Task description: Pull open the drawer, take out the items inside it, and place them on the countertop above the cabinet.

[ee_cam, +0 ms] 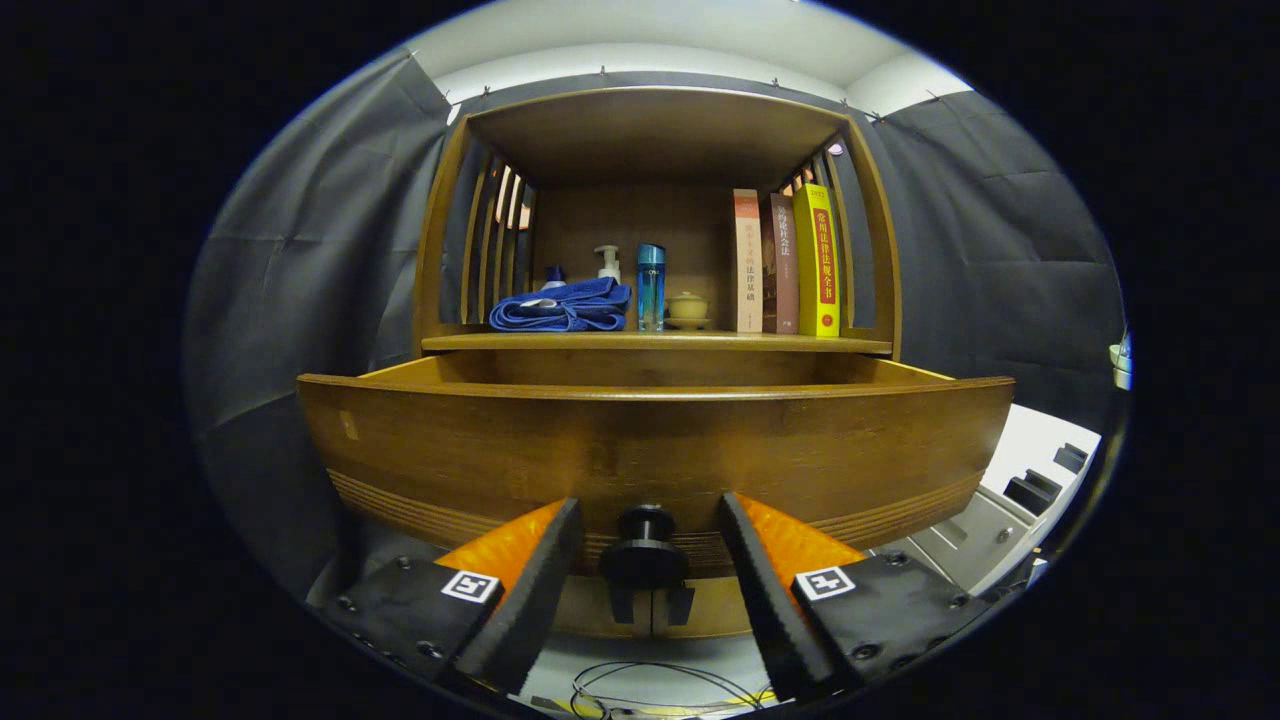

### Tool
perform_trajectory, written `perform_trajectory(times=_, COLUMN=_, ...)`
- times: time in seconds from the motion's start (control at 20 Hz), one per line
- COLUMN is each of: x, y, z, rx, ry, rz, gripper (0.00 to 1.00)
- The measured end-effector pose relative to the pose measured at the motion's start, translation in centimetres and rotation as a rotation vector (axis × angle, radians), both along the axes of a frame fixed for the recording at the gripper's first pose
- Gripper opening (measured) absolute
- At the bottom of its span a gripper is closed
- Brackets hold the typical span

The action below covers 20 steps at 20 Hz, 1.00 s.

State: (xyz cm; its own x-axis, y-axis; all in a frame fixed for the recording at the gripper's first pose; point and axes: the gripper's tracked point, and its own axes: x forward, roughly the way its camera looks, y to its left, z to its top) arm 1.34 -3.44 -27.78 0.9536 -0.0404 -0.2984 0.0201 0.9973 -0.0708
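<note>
The drawer (655,450) stands pulled out from the cabinet (660,120), its wooden front facing the gripper (648,545); from this low angle what lies inside it cannot be seen. The fingers (540,585) are spread wide, one on each side of the dark round knob (645,550) at the lower middle of the drawer front, and neither touches it. Above the drawer runs the worktop (655,342), sheltered by the cabinet's slatted sides and wooden top. On it, from left to right, lie a folded blue towel (562,305), a white pump bottle (608,263) behind it, a tall blue bottle (650,287) just beside the towel, a small lidded cup (688,308) on a saucer, and three upright books (785,262) leaning against the right-hand slats. A thin cable (660,685) loops on the surface below the fingers.
</note>
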Motion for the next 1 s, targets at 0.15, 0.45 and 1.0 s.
perform_trajectory(times=0.15, x=0.1, y=-0.5, z=0.7, rx=-0.019, ry=-0.002, rz=-0.006, gripper=0.98)
perform_trajectory(times=0.45, x=0.5, y=-0.8, z=8.7, rx=-0.033, ry=-0.126, rz=0.001, gripper=0.98)
perform_trajectory(times=1.0, x=13.4, y=1.9, z=16.4, rx=-0.053, ry=-0.009, rz=0.195, gripper=0.98)
